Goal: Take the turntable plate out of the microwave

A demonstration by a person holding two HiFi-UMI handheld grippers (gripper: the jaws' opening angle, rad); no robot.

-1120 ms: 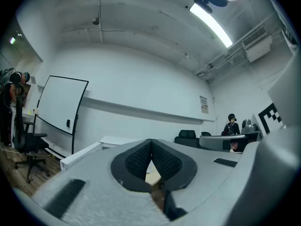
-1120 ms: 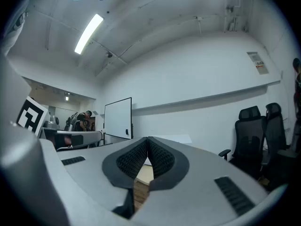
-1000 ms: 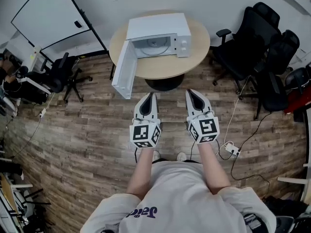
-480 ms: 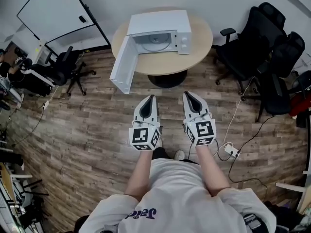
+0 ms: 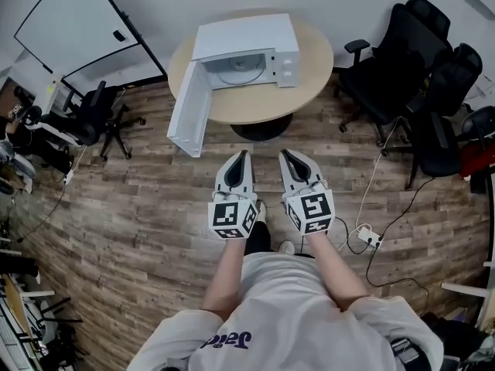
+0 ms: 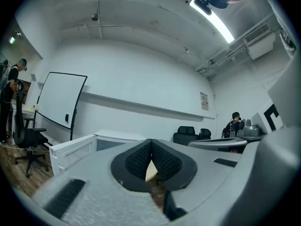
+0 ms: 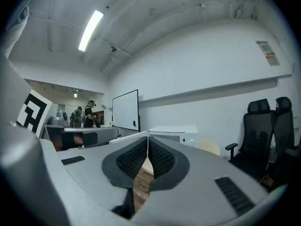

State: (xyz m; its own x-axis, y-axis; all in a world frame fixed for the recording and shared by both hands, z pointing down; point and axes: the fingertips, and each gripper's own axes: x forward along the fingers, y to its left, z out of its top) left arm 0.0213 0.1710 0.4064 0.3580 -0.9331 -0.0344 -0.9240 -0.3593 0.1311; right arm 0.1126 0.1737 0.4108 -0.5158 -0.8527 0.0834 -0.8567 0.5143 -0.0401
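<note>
Whiteboard point(image 5: 73, 22) far off to the left of left gripper point(image 5: 244, 154). Microwave point(image 5: 246, 49) on table point(image 5: 259, 105), well ahead of both grippers, its door point(image 5: 186, 113) swung open on the left. Plate point(image 5: 241, 72) lies inside the microwave, untouched. Left gripper: jaws clenched, empty, over floor point(image 5: 139, 207). Right gripper point(image 5: 284, 153) just beside it: jaws clenched, empty. Chairs point(image 5: 402, 68) off right of it.

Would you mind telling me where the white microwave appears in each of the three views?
Head view: the microwave is at top centre, on the round table, with its door open.
Left gripper view: low, left of centre.
Right gripper view: just right of centre.
Shared landmark: the whiteboard, left of the microwave in all three.
</note>
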